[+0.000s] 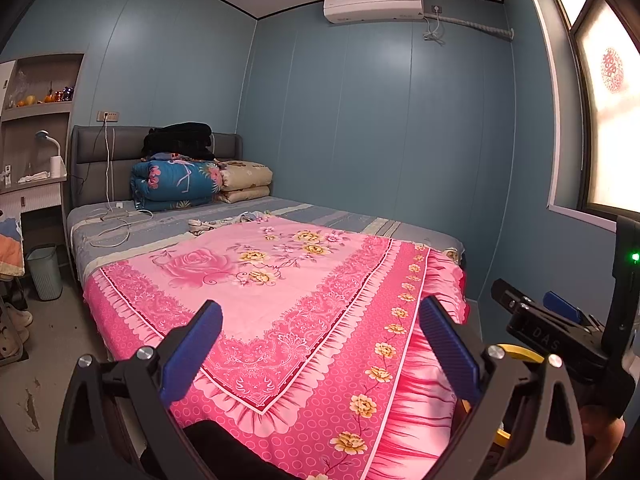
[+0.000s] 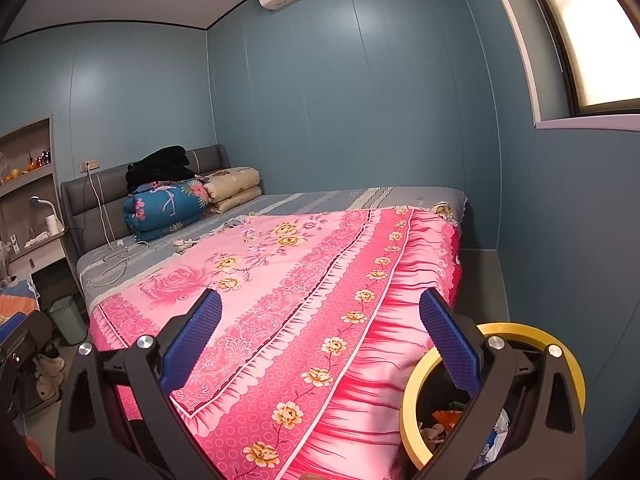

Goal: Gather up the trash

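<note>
From my left wrist, my left tool (image 1: 320, 344) hangs over the foot of the bed (image 1: 280, 216) with its blue pads wide apart and nothing between them. Under it lies the pink floral bedspread (image 1: 288, 308), and I see no litter on that cloth; the only loose bits are a small crumpled heap (image 1: 216, 224) near the middle of the bed, too small to tell whether it is trash, and a white charger cable (image 1: 116, 216) by the headboard. A pale green waste basket (image 1: 44, 272) stands on the floor at the bed's left side, well apart from me. My right tool (image 1: 560, 320) shows at the right edge. From my right wrist, my right tool (image 2: 320, 340) is likewise spread wide and empty, pointing across the same bedspread. Just below its right finger sits a yellow-rimmed bin (image 2: 412, 400), and inside it I see coloured wrappers and scraps (image 2: 448, 420), so some trash already seems collected. I judge that what remains is that heap up the bed, if it is rubbish at all.
</note>
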Demonstrator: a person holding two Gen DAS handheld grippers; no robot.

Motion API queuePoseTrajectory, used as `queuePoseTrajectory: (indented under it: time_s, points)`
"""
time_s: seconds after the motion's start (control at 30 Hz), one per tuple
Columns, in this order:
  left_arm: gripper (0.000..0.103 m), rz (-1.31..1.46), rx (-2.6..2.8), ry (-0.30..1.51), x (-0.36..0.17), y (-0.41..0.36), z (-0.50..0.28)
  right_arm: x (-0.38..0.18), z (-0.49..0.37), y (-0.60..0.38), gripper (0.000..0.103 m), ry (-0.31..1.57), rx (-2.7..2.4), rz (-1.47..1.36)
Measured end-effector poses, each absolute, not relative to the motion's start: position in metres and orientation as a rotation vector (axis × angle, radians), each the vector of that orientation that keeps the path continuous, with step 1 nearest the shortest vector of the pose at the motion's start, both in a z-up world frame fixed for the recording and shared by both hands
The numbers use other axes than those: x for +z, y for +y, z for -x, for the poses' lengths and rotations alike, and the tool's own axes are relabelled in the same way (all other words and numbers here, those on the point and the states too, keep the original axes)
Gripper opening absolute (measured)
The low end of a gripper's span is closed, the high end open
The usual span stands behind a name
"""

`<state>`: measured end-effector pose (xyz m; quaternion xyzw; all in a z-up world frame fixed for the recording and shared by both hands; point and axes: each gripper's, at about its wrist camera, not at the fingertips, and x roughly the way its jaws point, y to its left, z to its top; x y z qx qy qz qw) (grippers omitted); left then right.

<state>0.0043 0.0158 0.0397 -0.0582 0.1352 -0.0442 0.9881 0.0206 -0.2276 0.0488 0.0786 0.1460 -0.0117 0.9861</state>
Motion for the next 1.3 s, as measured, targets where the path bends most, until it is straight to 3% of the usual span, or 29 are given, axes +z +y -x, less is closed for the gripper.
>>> queuePoseTrajectory:
  time_s: [1.3]
  points:
    - [0.095, 0.095, -0.138, 0.292, 0.033, 0.009, -0.011, 0.039, -0.028, -0.236, 0.095, 0.328, -0.049, -0.198]
